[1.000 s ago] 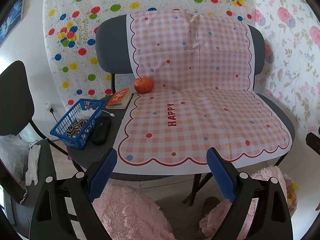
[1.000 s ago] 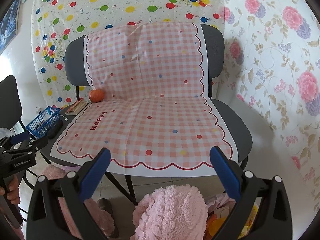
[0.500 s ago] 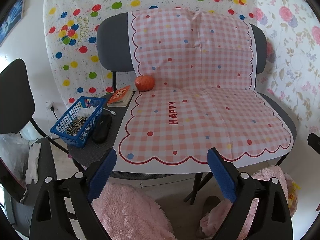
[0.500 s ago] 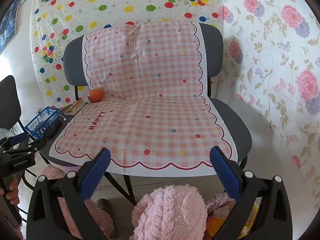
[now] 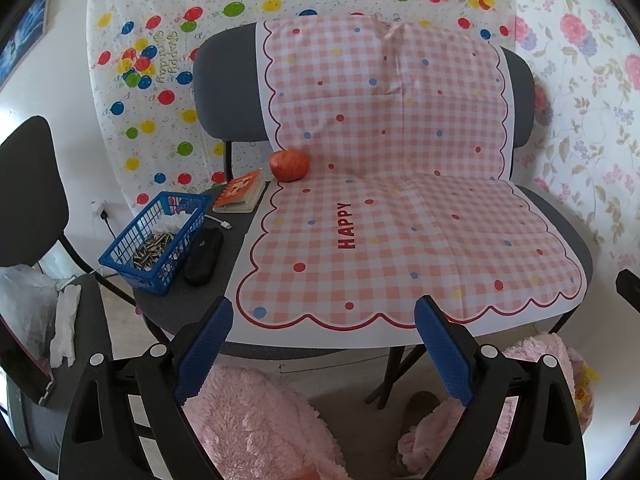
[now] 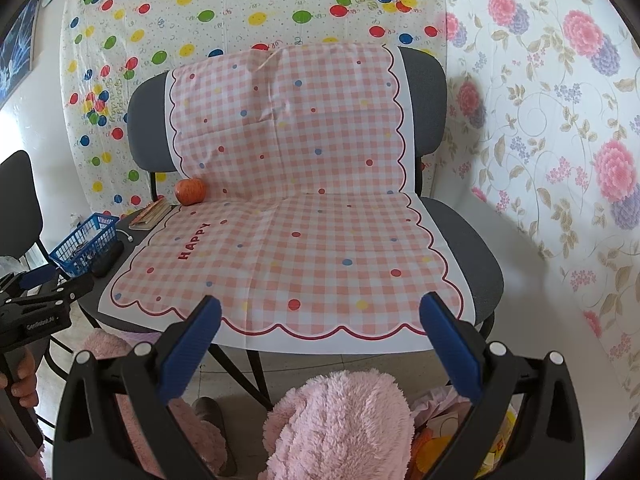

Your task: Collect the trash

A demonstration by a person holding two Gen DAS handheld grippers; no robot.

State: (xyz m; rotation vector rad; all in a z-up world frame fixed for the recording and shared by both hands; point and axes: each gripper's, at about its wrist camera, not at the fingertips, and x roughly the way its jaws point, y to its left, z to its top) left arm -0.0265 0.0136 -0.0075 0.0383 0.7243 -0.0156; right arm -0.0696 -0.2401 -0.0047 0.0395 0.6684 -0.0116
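Note:
A blue basket (image 5: 156, 240) with seed shells and white tissue sits at the left end of a grey bench (image 5: 224, 296); it also shows in the right wrist view (image 6: 86, 244). My left gripper (image 5: 324, 344) is open and empty, held in front of the bench's front edge. My right gripper (image 6: 320, 340) is open and empty, in front of the bench's right half. The left gripper also shows at the left edge of the right wrist view (image 6: 36, 304). A pink checked cloth (image 5: 400, 224) covers the seat and back.
A red apple (image 5: 289, 165), a small book (image 5: 240, 192) and a black case (image 5: 203, 250) lie beside the basket. A black chair (image 5: 28, 200) with a plastic bag and white tissue (image 5: 64, 324) stands at the left. Pink fluffy slippers (image 6: 340, 428) are below.
Both grippers have shifted slightly; the bench sits a little higher and farther in the views. Jaws stay open.

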